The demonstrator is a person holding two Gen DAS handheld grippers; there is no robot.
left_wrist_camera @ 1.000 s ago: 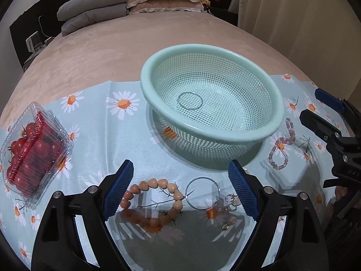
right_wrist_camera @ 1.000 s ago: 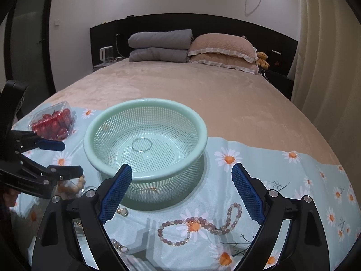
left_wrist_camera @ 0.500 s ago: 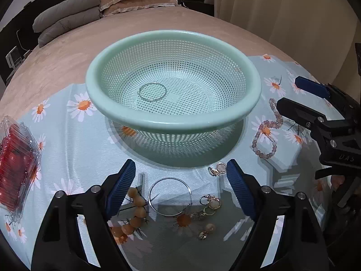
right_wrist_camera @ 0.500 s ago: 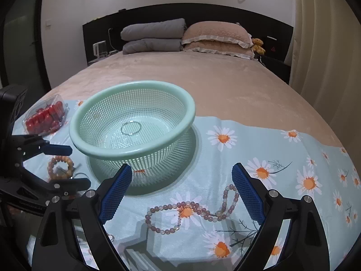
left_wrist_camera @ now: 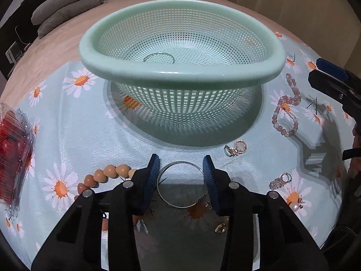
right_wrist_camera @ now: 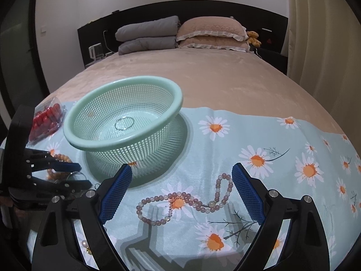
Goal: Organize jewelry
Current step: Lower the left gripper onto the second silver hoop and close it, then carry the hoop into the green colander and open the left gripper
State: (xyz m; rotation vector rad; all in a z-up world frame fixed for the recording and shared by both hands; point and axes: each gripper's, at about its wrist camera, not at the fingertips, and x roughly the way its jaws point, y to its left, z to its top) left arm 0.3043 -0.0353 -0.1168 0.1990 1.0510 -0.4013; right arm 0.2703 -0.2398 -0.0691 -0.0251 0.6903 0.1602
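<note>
A mint green mesh basket (left_wrist_camera: 180, 72) (right_wrist_camera: 158, 83) stands on the daisy cloth with one silver ring (left_wrist_camera: 159, 57) (right_wrist_camera: 124, 123) inside. My left gripper (left_wrist_camera: 181, 174) (right_wrist_camera: 76, 175) is low over a silver hoop bangle (left_wrist_camera: 180, 186), its blue pads on either side of the hoop and partly closed; whether they touch it I cannot tell. An orange bead bracelet (left_wrist_camera: 106, 174) lies left of it. My right gripper (right_wrist_camera: 181, 187) is open and empty above a pink bead necklace (right_wrist_camera: 187, 199) (left_wrist_camera: 285, 110).
Small earrings and charms (left_wrist_camera: 237, 146) (left_wrist_camera: 279, 181) lie on the cloth to the right of the hoop. A clear box of red tomatoes (left_wrist_camera: 13, 155) (right_wrist_camera: 46, 118) sits at the left edge. Pillows (right_wrist_camera: 209, 33) lie at the bed's far end.
My left gripper has moved forward and down over the silver hoop and its jaws have narrowed around it. The right gripper has drifted slightly nearer the pink necklace.
</note>
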